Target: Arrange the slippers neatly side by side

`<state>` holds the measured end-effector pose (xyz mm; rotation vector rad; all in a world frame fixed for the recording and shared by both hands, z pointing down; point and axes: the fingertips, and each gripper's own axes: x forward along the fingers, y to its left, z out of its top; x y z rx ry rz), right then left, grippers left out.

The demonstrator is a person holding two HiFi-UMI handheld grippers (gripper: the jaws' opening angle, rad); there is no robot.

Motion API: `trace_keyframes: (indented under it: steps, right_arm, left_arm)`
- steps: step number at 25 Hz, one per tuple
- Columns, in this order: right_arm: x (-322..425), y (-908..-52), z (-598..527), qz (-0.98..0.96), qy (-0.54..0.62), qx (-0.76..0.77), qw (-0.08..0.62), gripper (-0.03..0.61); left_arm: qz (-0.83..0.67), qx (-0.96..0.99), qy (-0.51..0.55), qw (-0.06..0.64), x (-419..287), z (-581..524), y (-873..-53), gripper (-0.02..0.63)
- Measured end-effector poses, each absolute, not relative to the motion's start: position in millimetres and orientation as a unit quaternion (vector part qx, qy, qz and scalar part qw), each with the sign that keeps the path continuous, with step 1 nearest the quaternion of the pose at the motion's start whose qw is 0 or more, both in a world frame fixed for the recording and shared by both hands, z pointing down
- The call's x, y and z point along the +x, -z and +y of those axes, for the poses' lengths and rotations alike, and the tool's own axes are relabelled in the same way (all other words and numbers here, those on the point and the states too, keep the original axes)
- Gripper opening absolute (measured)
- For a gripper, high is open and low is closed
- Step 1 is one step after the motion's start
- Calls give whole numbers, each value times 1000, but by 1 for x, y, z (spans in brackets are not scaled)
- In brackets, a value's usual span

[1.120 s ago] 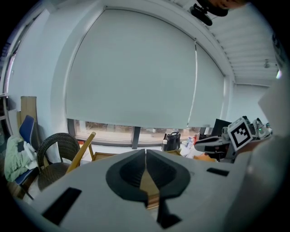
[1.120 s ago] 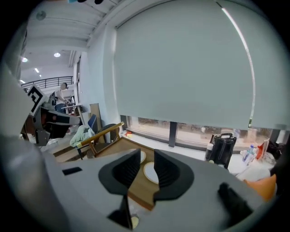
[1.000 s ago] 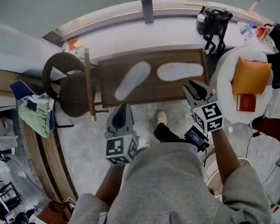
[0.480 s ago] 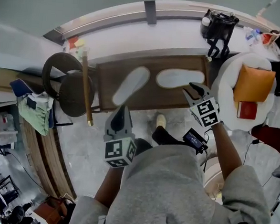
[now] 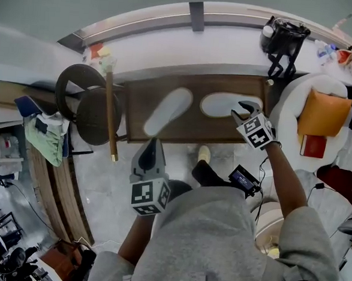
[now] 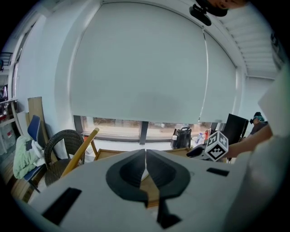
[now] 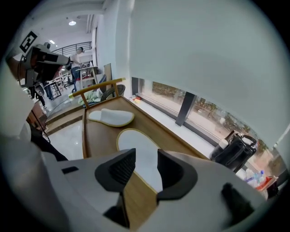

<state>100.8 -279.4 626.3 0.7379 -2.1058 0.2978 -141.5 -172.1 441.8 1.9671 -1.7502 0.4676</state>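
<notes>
Nearest, the left tool (image 5: 152, 142) hovers in front of the person's grey top, short of the worktop's (image 5: 191, 131) near edge; its jaws are pressed together with nothing between them, as the left gripper view (image 6: 145, 155) shows plainly; to the right and a little farther, the right tool (image 5: 239, 109) points down over the worktop; its jaws have just been opening and stand well apart (image 7: 146, 166), gripping nothing; through the gap shows the right slipper (image 7: 141, 152), lying flat on the wood below, the pads not pressing on it; in the head view that right slipper (image 5: 226, 104) lies along the worktop's length, its right end under the tool; the left slipper (image 5: 168, 111) lies slanted, its near end toward the left tool, apart from its mate and not parallel to it; left of the worktop a wooden pole (image 5: 109, 111) leans across a wicker chair (image 5: 71, 93); farthest, a black bag (image 5: 285, 35) stands on the window sill (image 5: 188, 45).
</notes>
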Motion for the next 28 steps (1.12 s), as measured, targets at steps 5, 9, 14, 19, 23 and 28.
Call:
trace_keyframes:
  steps: [5, 9, 14, 19, 23, 28]
  right_arm:
    - [94, -655, -291, -842, -109, 255, 463, 153]
    - [90, -681, -298, -833, -110, 224, 494, 155]
    - [85, -692, -299, -831, -119, 209, 502, 155]
    - [84, -696, -292, -829, -127, 198, 508, 128]
    - [86, -693, -289, -826, -132, 207, 507, 49]
    - [86, -685, -286, -830, -139, 223, 493, 37]
  left_arm:
    - [-645, 700, -178, 249, -149, -171, -447, 18]
    - [-653, 688, -187, 254, -154, -170, -450, 19]
    - [-664, 676, -187, 260, -163, -166, -450, 20]
    - [-664, 675, -187, 262, -168, -165, -452, 19]
    - [-660, 681, -183, 259, -166, -167, -449, 19]
    - [-656, 689, -176, 251, -161, -165, -446, 20]
